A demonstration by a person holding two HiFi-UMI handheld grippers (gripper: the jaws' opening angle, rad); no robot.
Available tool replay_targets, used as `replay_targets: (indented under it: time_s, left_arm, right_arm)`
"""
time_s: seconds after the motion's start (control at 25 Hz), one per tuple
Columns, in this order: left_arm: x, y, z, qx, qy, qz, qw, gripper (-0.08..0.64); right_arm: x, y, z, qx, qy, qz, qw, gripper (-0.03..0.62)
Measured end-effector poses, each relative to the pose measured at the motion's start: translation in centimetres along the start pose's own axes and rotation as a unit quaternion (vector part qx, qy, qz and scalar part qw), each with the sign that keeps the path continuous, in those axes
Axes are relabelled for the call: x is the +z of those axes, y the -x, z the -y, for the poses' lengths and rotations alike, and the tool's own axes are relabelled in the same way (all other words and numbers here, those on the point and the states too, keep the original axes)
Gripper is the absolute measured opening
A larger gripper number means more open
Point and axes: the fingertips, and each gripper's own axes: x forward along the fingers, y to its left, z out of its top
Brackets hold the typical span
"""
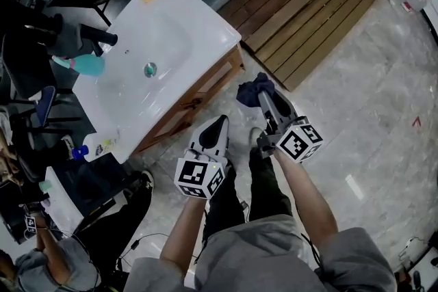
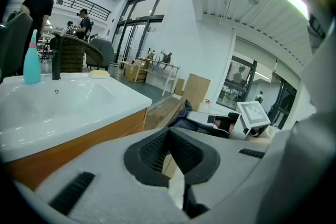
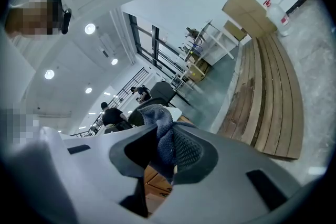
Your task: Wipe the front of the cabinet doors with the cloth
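Marble floor [image 1: 356, 120], wooden decking [image 1: 321, 10] at 1 o'clock | white sink top [image 1: 185, 17] on wooden cabinet [image 1: 198, 102] at 10 o'clock | left gripper [image 1: 222, 121] jaws pressed together, nothing between | right gripper [image 1: 265, 96] clamped on dark blue cloth [image 1: 252, 89], near cabinet's corner

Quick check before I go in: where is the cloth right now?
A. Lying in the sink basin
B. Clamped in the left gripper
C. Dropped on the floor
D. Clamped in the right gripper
D: the right gripper view shows the dark blue cloth pinched between the jaws of the right gripper, while the left gripper has its jaws together on nothing.
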Motion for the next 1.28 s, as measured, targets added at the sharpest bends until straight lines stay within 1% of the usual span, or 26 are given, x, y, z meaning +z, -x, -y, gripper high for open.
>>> replay_targets:
  time_s: [0.24,0.52,0.8,0.96,1.28]
  left_arm:
    - [-1.2,-0.8,-1.1,-0.002,0.006,-0.006,1.0,0.008]
    - [-2.2,-2.6,-2.5,0.002,-0.004,0.0,1.0,0.008]
    - [-3.6,-4.6,-4.5,0.004,-0.007,0.003,1.0,0.008]
    - [-4.6,-5.5,-5.7,0.013,-0.008,0.006,0.9999,0.008]
    - [-6.6,-7.0,-8.2,0.023,-0.003,-0.002,0.9997,0.008]
  right_arm:
    - [-0.4,-1.0,0.8,-0.003,0.0,0.009,1.0,0.081]
    - [-1.1,-3.3,2.2,0.001,0.0,0.026,1.0,0.081]
    - [-2.3,-6.3,4.5,0.003,-0.002,0.04,0.999,0.081]
    - [-2.6,-8.0,6.0,0.006,-0.004,0.051,0.999,0.081]
    - [-4.7,-11.6,7.6,0.015,-0.002,0.044,0.999,0.081]
